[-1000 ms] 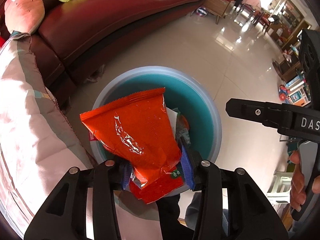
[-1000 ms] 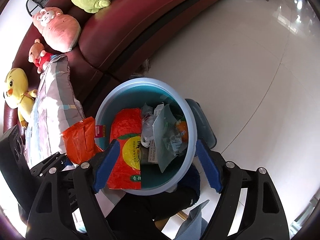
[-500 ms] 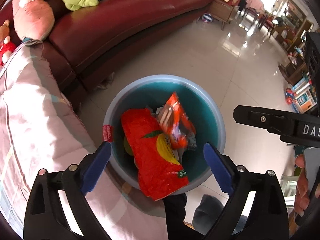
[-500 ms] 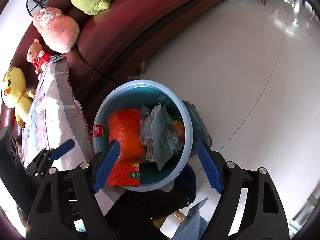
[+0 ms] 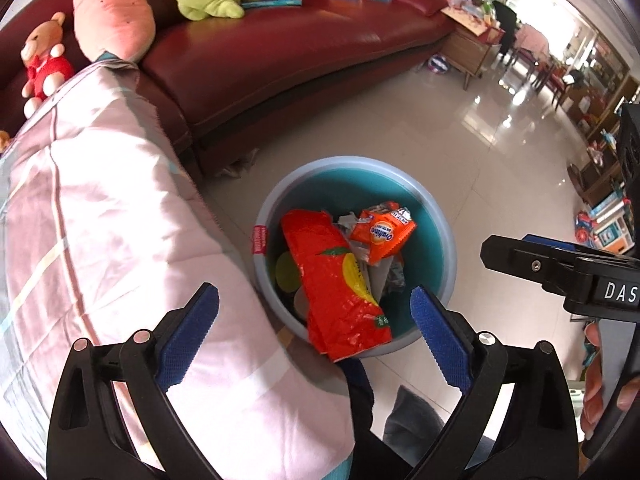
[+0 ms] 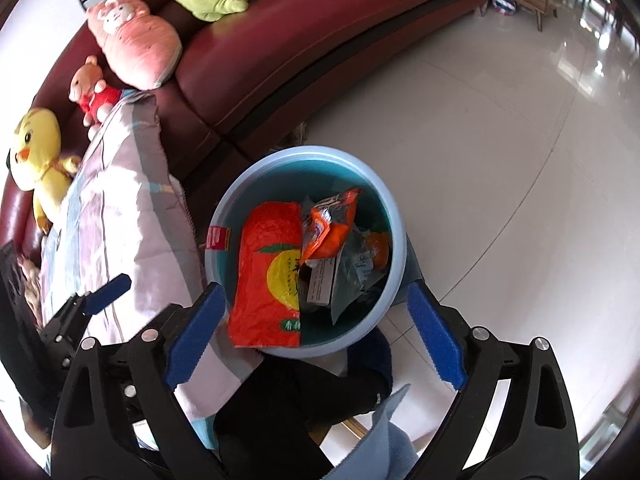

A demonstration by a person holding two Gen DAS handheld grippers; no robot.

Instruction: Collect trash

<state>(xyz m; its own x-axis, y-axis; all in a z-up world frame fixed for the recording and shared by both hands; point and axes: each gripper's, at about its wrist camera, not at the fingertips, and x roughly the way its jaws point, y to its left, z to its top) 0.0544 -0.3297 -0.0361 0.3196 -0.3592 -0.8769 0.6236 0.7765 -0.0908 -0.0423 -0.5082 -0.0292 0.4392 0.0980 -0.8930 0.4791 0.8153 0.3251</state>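
Note:
A round blue trash bin (image 5: 442, 224) (image 6: 394, 216) stands on the floor beside the sofa. Inside lie a large red-orange snack bag (image 5: 336, 284) (image 6: 268, 276), a small orange wrapper (image 5: 382, 234) (image 6: 332, 224) on top of it, and grey and white wrappers (image 6: 352, 276). My left gripper (image 5: 314, 326) is open and empty, above the bin's near rim. My right gripper (image 6: 314, 326) is open and empty above the bin; its finger (image 5: 560, 270) shows at the right of the left wrist view.
A dark red leather sofa (image 5: 272, 52) (image 6: 304, 40) curves behind the bin, with plush toys (image 5: 116, 12) (image 6: 136, 44) on it. A pink checked quilt (image 5: 112, 232) (image 6: 120, 216) lies left of the bin. Shiny tiled floor (image 6: 500, 152) spreads to the right. My dark trouser leg (image 6: 296, 400) is below.
My left gripper opened and let go of the orange wrapper, which dropped into the bin onto the other trash. Both grippers have risen and drawn back a little.

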